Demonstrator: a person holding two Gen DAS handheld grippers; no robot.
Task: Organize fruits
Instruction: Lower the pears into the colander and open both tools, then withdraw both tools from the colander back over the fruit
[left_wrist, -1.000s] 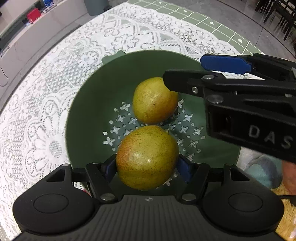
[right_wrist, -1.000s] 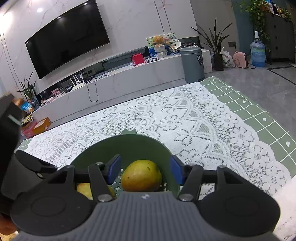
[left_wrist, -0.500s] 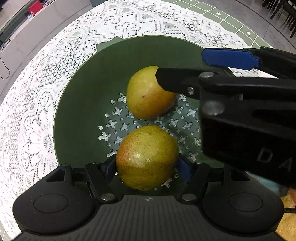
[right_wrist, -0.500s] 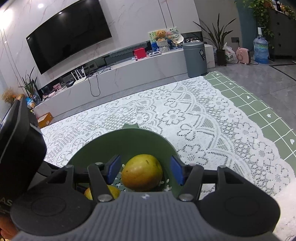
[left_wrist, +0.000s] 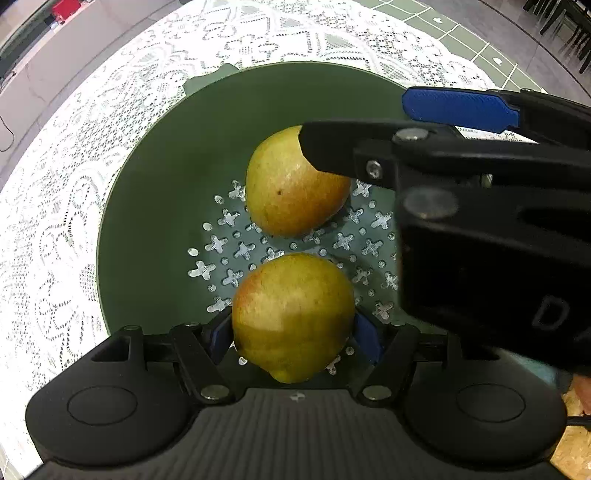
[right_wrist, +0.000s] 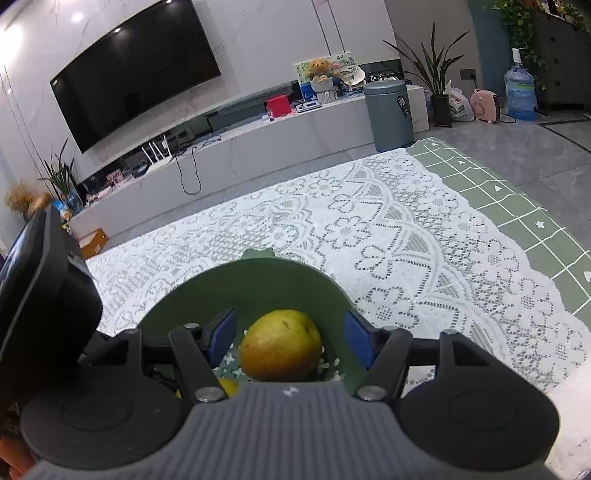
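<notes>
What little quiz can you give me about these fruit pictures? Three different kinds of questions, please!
1. How many pears can you see at the green colander?
2. True or false: the left gripper is shut on the near pear.
3. What does the colander stand on? A: bare wood. B: a white lace tablecloth. C: newspaper.

Key: 1. Two, the near pear and the far pear. 2. True. 3. B.

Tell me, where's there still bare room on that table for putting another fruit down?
Inside the round green plastic colander, the floor is crowded: two yellow-green pears and both grippers, left gripper, right gripper. Its left inner wall is bare. Outside, the white lace tablecloth is free beyond the colander's far rim, out to the green checked mat.
</notes>
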